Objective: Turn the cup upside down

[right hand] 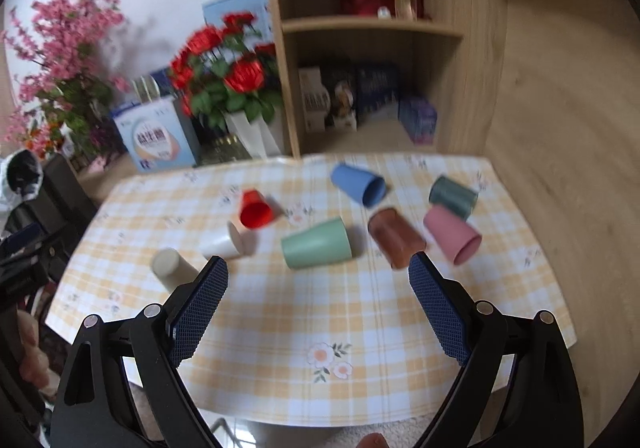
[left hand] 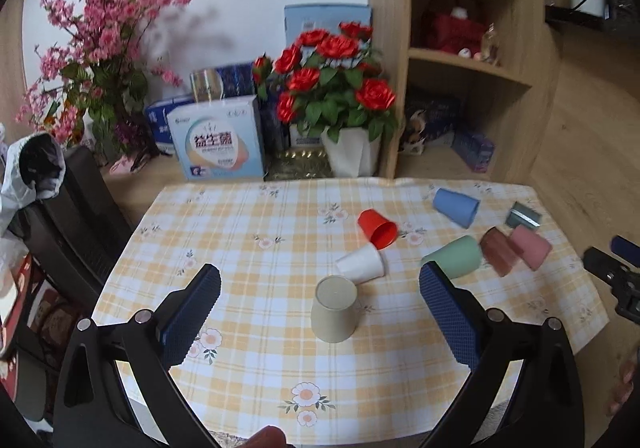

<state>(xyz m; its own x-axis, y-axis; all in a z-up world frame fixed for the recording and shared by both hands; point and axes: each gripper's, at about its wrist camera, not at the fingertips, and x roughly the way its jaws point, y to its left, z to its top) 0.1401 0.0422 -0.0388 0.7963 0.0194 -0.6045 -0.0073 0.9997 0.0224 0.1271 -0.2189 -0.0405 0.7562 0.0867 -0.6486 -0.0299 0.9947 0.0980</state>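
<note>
A beige cup [left hand: 335, 310] stands upside down on the checked tablecloth [left hand: 256, 215], between the fingers of my left gripper [left hand: 320, 276], which is open and empty. It also shows in the right wrist view [right hand: 170, 266]. Other cups lie on their sides: white [left hand: 361, 264], red [left hand: 377, 228], green [right hand: 316, 244], brown [right hand: 396, 236], pink [right hand: 452, 234], blue [right hand: 357, 178] and dark teal [right hand: 454, 195]. My right gripper [right hand: 318, 268] is open and empty, just in front of the green and brown cups.
Red roses in a white pot [left hand: 348, 151], a pink blossom plant [left hand: 100, 39] and a boxed product [left hand: 218, 137] stand behind the table. A wooden shelf unit [left hand: 468, 59] is at the back right. A dark chair [left hand: 76, 207] is left.
</note>
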